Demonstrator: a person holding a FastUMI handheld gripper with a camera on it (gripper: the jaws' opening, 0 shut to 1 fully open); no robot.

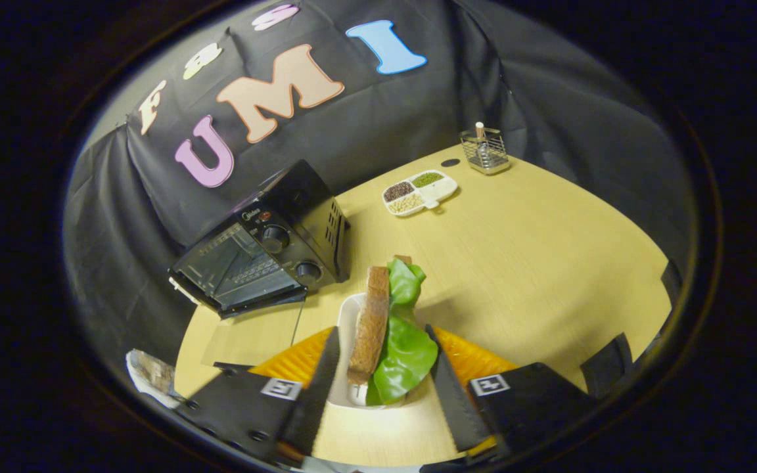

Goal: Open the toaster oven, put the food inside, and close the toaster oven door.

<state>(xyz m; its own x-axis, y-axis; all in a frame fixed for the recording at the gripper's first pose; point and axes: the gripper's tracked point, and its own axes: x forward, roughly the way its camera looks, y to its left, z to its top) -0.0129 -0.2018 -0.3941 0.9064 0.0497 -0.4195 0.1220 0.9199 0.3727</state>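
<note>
Sandwich point(385, 328) sits right between the gripper point(382, 387) fingers, standing on edge: a slice of brown seeded bread on the toaster oven's side, green lettuce leaves against it on the other. Its long axis runs straight ahead along the fingers, far end pointing out over the table. A sliver of a second brown slice peeks out behind the lettuce at the far tip, but most of it is hidden by the leaves. Under the sandwich lies a white dish point(347, 322), largely covered by the food and by the near finger, so its full shape is hard to make out.

Now the fingers: they stand partly open, flanking the sandwich on both sides. Whether either one actually presses on the bread or lettuce, I cannot tell; the lower part of the food blocks the contact line.

Ahead and off to the bread side, the toaster oven point(263, 246) stands on the wooden table point(516, 263) near the booth wall, black, with two knobs beside its glass door. The door appears tipped slightly open at the top; how far is hard to judge here.

Well beyond the fingers sits a white divided tray point(420, 192) with dark, green and pale grains in its compartments, and farther still a small wire basket point(485, 151) at the table's far edge, its contents too small to tell.
</note>
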